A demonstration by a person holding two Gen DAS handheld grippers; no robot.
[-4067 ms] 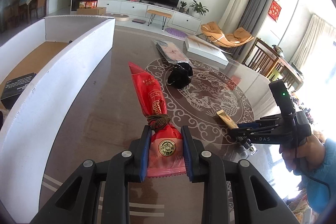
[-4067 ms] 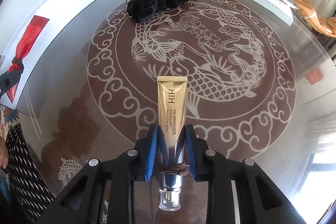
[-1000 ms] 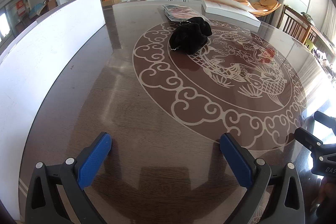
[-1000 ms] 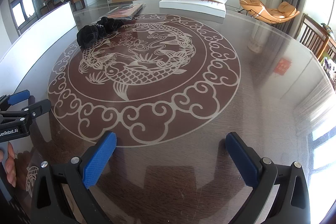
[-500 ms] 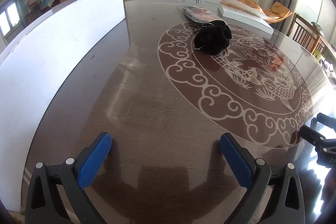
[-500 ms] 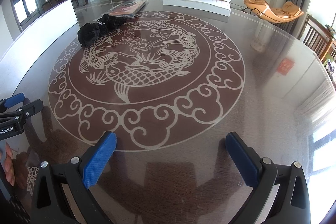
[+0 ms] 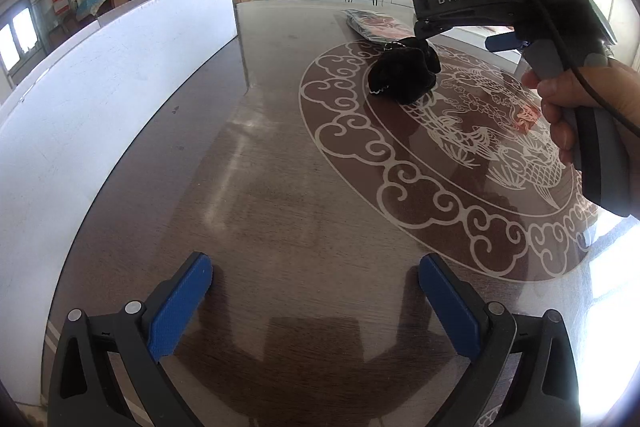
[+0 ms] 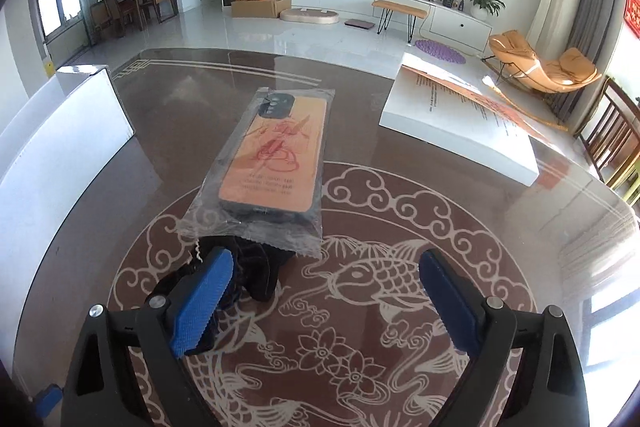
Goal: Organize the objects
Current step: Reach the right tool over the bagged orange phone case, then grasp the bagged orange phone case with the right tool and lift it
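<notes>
**Two hand-held grippers over a patterned counter, neither one gripping anything**

At the far left, a white box wall (image 7: 112,99) is standing along the edge of the dark counter (image 7: 280,187). The left hand-held gripper (image 7: 316,303) is hovering near that wall with its blue pads spread wide apart and only bare counter between them. Moving right, a black fabric bundle (image 7: 402,77) is lying on the counter's carp-and-cloud design, touching the near end of a phone case in a clear wrapper (image 8: 276,163), which is lying just beyond it. The right hand-held gripper (image 8: 324,301) is hanging over the bundle, its jaws wide but closing; its left pad (image 8: 202,305) is overlapping the bundle, and nothing is being clamped. Farther right, a flat white box (image 8: 460,131) is lying at the counter's far edge.
</notes>
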